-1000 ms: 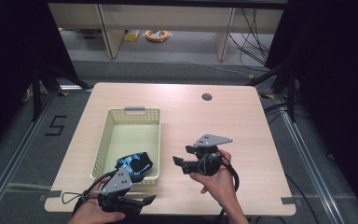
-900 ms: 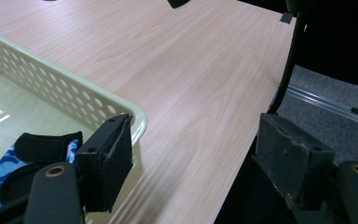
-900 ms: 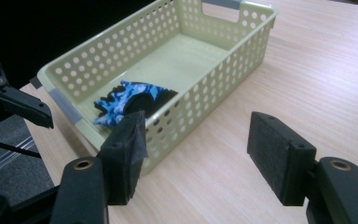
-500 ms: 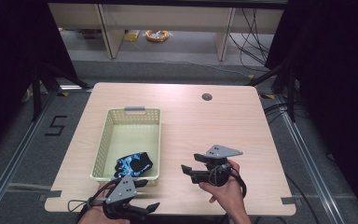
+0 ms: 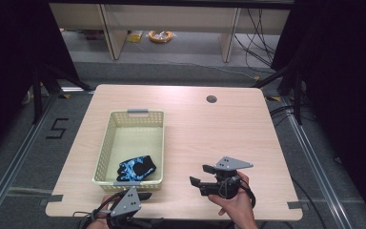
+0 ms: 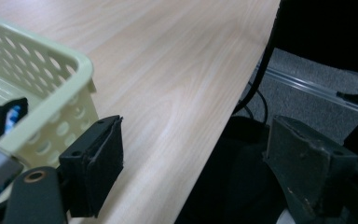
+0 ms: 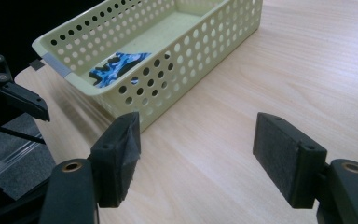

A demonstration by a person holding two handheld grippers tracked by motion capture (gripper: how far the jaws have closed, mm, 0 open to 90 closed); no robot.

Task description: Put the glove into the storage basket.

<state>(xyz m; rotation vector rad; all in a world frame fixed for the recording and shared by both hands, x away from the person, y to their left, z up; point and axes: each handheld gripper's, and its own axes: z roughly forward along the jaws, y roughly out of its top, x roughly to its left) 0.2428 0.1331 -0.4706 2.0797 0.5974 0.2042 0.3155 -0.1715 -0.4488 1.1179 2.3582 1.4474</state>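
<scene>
Right gripper (image 5: 201, 174): jaws wide apart, nothing between them; held over bare table (image 5: 205, 129) right of the basket (image 5: 106, 151), pointing left toward it.

Left gripper (image 5: 140, 196): jaws wide apart, empty; held low at the table's near edge, just near of the basket's near wall.

Glove (image 5: 137, 168): black and blue, lying crumpled in the basket's near end, touching the floor and close to the near wall.

Step judged: release done, hands clearing. Both grippers are best drawn back level and kept open, the left one kept off the basket rim so the basket is not nudged.
</scene>
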